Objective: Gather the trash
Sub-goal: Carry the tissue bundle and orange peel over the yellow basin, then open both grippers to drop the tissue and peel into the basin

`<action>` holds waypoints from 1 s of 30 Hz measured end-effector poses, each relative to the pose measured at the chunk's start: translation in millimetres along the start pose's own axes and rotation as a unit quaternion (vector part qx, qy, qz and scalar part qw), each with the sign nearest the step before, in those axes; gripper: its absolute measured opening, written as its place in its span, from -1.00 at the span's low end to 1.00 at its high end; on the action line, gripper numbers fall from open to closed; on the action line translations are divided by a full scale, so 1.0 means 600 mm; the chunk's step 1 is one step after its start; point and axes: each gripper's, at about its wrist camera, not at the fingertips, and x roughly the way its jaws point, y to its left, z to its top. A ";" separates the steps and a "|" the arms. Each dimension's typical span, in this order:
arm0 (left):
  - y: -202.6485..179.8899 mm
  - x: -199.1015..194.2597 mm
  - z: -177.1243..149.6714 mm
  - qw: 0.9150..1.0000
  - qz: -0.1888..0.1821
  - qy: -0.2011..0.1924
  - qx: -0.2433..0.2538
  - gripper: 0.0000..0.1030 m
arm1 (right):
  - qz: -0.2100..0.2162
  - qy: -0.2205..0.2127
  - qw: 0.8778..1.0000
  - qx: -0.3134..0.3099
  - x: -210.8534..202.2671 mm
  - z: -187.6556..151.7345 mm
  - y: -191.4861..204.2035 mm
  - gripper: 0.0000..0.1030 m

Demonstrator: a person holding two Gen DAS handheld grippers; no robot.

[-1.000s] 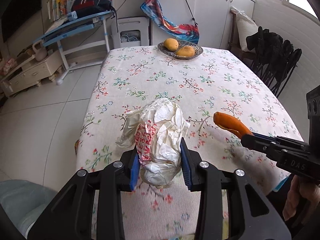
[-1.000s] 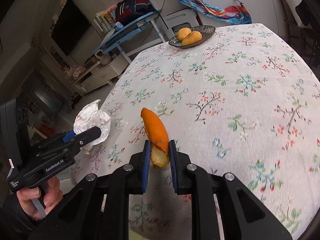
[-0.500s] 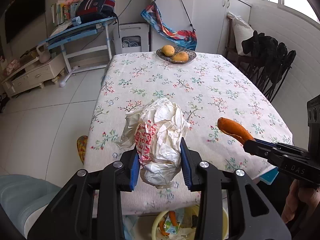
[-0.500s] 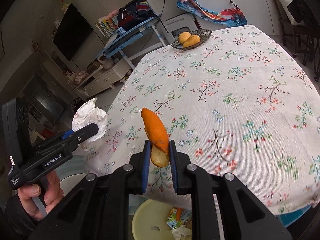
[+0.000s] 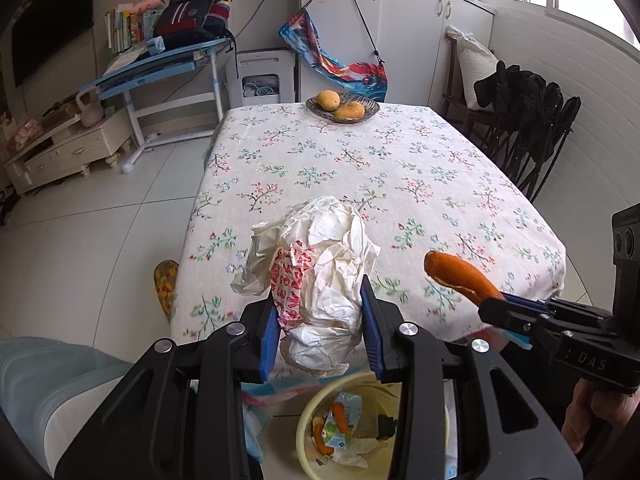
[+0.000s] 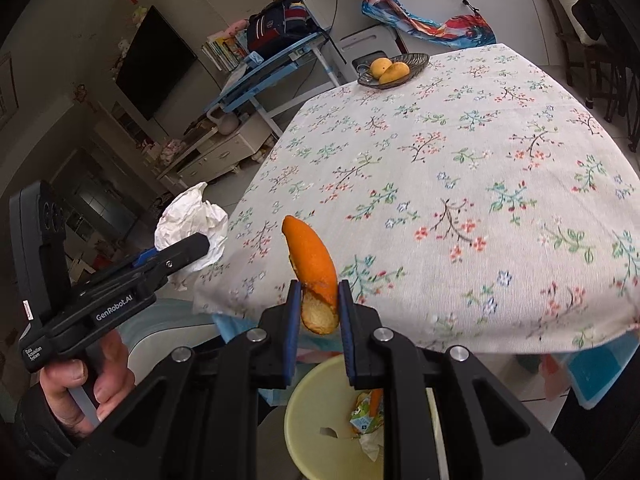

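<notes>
My left gripper (image 5: pixel 320 316) is shut on a crumpled white paper wrapper (image 5: pixel 320 264) with red print, held in the air just off the near edge of the table. The wrapper also shows in the right wrist view (image 6: pixel 192 220). My right gripper (image 6: pixel 318 308) is shut on an orange peel (image 6: pixel 312 256), which also shows in the left wrist view (image 5: pixel 456 276). A pale yellow trash bin (image 5: pixel 304 432) stands on the floor below both grippers, with a carton and peel scraps inside; its rim shows in the right wrist view (image 6: pixel 296 420).
The table with a floral cloth (image 5: pixel 360 168) lies ahead, with a dish of mangoes (image 5: pixel 342 107) at its far end. Dark folding chairs (image 5: pixel 528 120) stand to the right. A light blue seat (image 5: pixel 40 384) is at the lower left. White tiled floor lies left.
Both grippers have drawn back and up from over the table to past its near edge, each still holding its item. The yellow bin has come into view below them.
</notes>
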 end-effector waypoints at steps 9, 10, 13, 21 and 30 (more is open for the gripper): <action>-0.009 -0.030 -0.040 1.000 -0.003 0.005 0.001 -0.34 | 0.010 0.017 1.000 -0.006 -0.011 -0.048 0.024 -0.63; -0.010 -0.033 -0.046 1.000 -0.003 0.006 0.002 -0.34 | 0.011 0.020 1.000 -0.006 -0.012 -0.055 0.026 -0.63; -0.012 -0.040 -0.060 1.000 -0.004 0.008 0.003 -0.34 | 0.012 0.030 0.999 -0.007 -0.011 -0.074 0.032 -0.63; -0.017 -0.055 -0.090 1.000 -0.005 0.012 0.008 -0.34 | 0.008 0.048 0.999 -0.003 -0.013 -0.113 0.032 -0.63; -0.017 -0.056 -0.112 1.000 -0.009 0.022 0.005 -0.34 | 0.002 0.065 0.998 0.005 -0.008 -0.141 0.024 -0.63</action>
